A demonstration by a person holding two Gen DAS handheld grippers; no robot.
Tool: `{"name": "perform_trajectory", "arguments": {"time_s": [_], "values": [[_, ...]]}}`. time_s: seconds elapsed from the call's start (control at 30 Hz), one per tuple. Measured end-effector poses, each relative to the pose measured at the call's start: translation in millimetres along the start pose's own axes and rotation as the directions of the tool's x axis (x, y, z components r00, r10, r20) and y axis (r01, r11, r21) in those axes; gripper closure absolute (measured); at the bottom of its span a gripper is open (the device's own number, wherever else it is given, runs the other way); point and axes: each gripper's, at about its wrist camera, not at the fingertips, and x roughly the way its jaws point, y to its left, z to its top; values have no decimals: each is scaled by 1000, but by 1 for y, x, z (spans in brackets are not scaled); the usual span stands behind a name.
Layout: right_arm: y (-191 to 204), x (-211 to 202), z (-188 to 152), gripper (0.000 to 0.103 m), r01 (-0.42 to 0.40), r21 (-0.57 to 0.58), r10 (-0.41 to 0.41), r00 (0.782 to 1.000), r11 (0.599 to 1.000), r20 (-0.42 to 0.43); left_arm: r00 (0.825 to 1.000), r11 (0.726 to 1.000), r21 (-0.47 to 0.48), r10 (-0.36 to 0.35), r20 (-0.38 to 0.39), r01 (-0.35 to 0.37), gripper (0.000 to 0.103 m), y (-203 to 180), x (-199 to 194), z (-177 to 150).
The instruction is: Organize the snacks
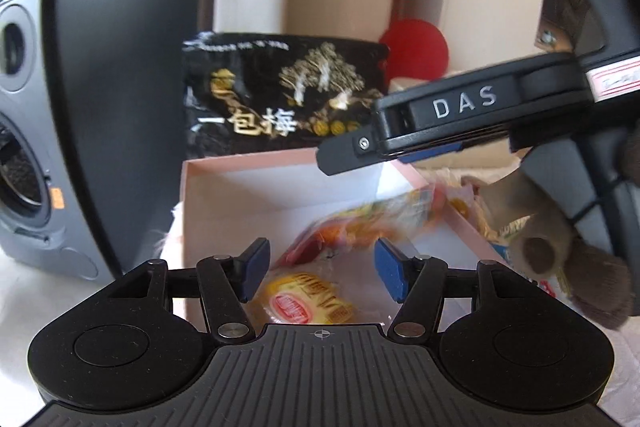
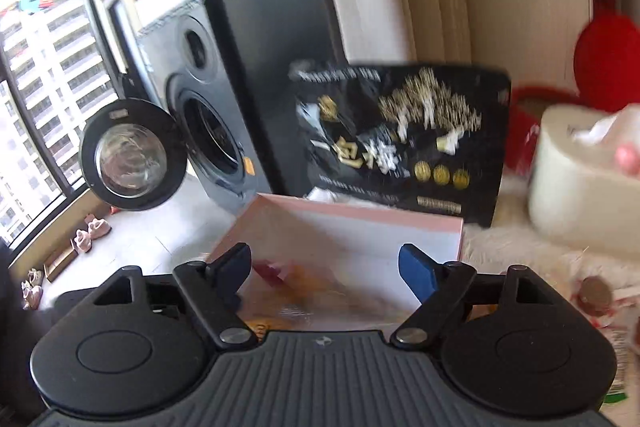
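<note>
Jaws of left gripper (image 1: 318, 273) and right gripper (image 2: 326, 273) both standing wide, gripping nothing. Snack packets (image 1: 352, 227) lying loose in pink box (image 1: 208, 179). Likely light, soft, crinkly, slippery film; pinching sealed edge looks safest.

A shallow pink box (image 1: 280, 187) with a white inside lies open on the desk. In it, near the front, lies a yellow snack pack (image 1: 308, 301) with a red label, and just behind it a blurred orange-red pack (image 1: 372, 223) lying slantwise. A black pouch (image 1: 280, 95) with gold print stands upright just behind the box's far edge.
</note>
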Motion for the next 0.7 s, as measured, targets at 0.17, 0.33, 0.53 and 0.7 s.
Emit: {"name": "perform_trajectory", "arguments": {"time_s": [0.17, 0.33, 0.53, 0.7], "values": [[-14, -32, -6, 21, 5, -56, -1, 998, 998, 68, 996, 998, -50, -21, 81, 25, 40, -4, -31, 0], [-61, -73, -34, 20, 155, -39, -153, 987, 987, 54, 982, 976, -150, -142, 128, 160, 40, -16, -61, -11], [-126, -72, -79, 20, 187, 137, -181, 982, 973, -55, 960, 948, -147, -280, 34, 282, 40, -60, -46, -34], [-140, -61, -99, 32, 132, 188, -114, 988, 973, -100, 954, 944, -173, -294, -61, 280, 40, -84, -35, -54]]}}
